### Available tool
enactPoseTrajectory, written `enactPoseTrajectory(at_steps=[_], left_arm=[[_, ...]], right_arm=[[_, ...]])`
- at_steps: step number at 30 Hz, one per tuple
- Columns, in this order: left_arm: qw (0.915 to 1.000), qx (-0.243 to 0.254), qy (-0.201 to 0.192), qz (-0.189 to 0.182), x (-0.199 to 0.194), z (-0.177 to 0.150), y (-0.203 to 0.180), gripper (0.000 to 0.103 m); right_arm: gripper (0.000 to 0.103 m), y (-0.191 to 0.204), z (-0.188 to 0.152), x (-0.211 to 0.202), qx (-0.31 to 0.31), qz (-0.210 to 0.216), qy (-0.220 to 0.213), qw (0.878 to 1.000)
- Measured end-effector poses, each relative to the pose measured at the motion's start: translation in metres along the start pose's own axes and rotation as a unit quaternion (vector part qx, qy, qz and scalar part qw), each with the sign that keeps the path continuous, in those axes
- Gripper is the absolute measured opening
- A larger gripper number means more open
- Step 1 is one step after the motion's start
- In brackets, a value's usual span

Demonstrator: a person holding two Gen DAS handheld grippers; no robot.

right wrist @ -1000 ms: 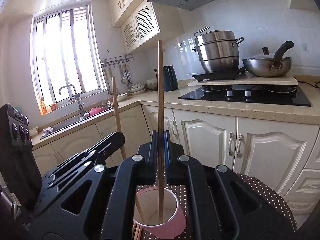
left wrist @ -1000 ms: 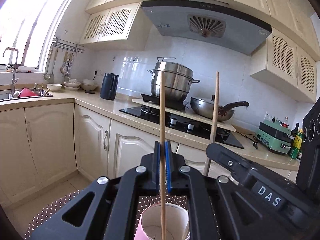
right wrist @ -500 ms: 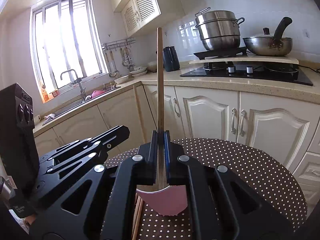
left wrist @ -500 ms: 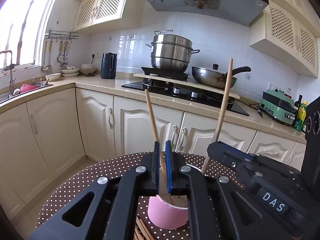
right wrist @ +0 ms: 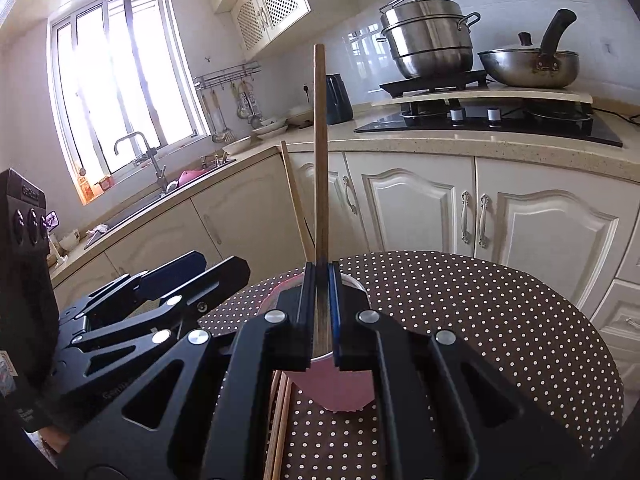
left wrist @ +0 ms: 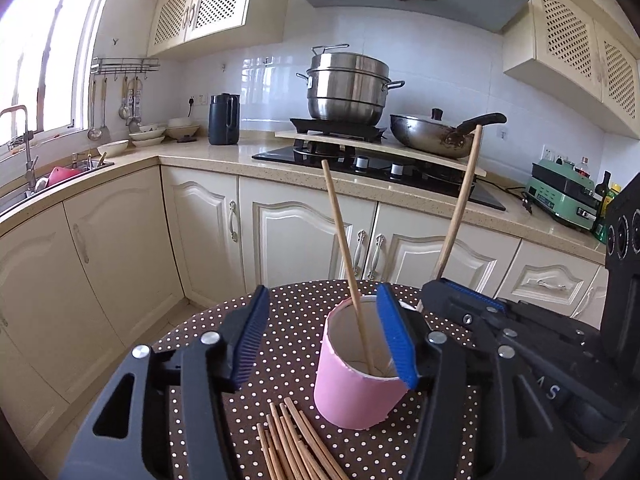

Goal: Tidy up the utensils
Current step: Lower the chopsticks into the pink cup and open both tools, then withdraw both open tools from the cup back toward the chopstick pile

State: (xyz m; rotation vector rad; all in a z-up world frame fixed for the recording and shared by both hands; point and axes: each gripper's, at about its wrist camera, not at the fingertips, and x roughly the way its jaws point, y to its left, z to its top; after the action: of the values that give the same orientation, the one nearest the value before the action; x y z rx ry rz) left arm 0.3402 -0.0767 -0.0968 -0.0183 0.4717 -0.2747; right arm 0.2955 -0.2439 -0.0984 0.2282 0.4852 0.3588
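Over the pink cup on the dotted table, a loose chopstick leans toward 11 o'clock between the opening jaws of the left gripper, while the right gripper, tilted downward, clamps another chopstick upright, kitchen cabinets beyond.

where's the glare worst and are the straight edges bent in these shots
Left wrist view: the window at the left edge is blown out white, and the counter edge and cabinets bow from the fisheye. Right wrist view: the window flares with a purple fringe and washes out the sink corner; the held chopstick near the centre stays sharp and straight.
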Motion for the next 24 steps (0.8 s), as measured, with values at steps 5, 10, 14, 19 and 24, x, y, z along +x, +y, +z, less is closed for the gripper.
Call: enactPoseTrajectory(at_steps=[5,10,14,19,24], left_arm=[[1.0,-0.004,-0.001,0.009,-0.009,-0.001,0.004,0.059],[0.9995,-0.031,-0.006,0.007,-0.021,0.002,0.014,0.062],[0.9995,-0.013,-0.018,0.021,-0.035,0.002,0.011,0.063],[0.9993,-0.015,-0.016,0.03,-0.054,0.0,0.017,0.064],[0.9991,-0.019,0.0,0.039,-0.071,-0.014,0.03,0.064]], right_arm=[[0.029,0.0,0.0,-0.002,0.003,-0.012,0.004,1.0],[0.05,-0.003,0.003,-0.014,0.014,-0.006,-0.012,1.0],[0.053,0.005,0.007,-0.024,0.005,-0.006,-0.018,1.0],[0.055,0.013,0.01,-0.039,0.001,-0.005,-0.026,1.0],[0.057,0.027,0.008,-0.053,-0.016,-0.007,-0.026,0.999]])
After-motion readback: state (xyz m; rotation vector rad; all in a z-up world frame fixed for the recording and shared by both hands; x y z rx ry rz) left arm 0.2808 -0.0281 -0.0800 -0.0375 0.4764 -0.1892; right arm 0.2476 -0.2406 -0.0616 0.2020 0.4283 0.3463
